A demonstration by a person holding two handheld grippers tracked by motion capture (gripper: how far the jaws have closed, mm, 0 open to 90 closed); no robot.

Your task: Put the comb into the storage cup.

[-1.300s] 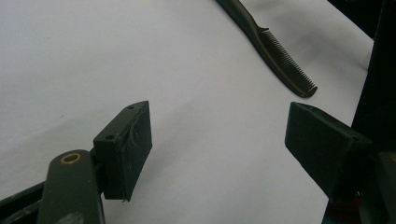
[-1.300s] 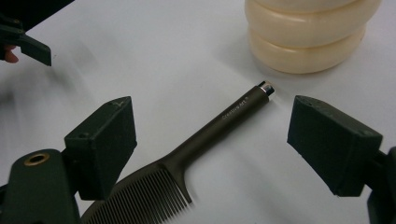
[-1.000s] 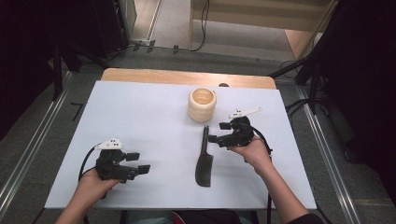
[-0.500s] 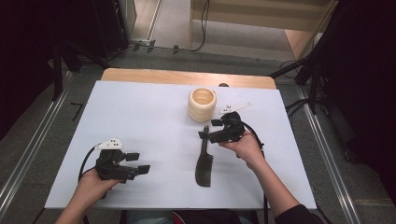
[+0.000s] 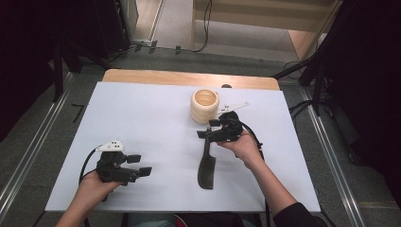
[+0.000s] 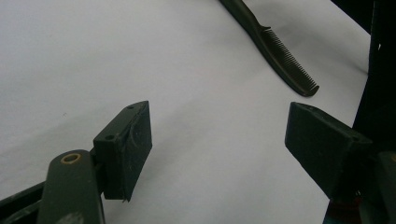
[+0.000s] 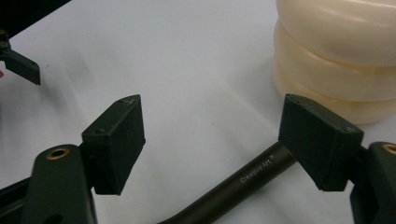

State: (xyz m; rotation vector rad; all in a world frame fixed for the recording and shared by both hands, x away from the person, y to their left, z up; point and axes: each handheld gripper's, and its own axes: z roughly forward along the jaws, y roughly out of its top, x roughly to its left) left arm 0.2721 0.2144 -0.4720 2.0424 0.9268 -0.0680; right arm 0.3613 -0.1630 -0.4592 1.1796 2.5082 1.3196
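Two grippers over a white table (image 5: 142,109): right gripper (image 7: 210,130) poised with jaws spread above the handle end of a dark comb (image 5: 206,161), just beside a cream ribbed cup (image 5: 204,105); left gripper (image 5: 135,165) parked apart, jaws spread, gripping nothing. Likely risks: round handle rolling from a misaligned pinch, cup nudged aside. Legible on the handle: "Creative Art".

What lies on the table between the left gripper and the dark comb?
Nothing: in the high view, only bare white table separates the left gripper from the comb; the left gripper view agrees.
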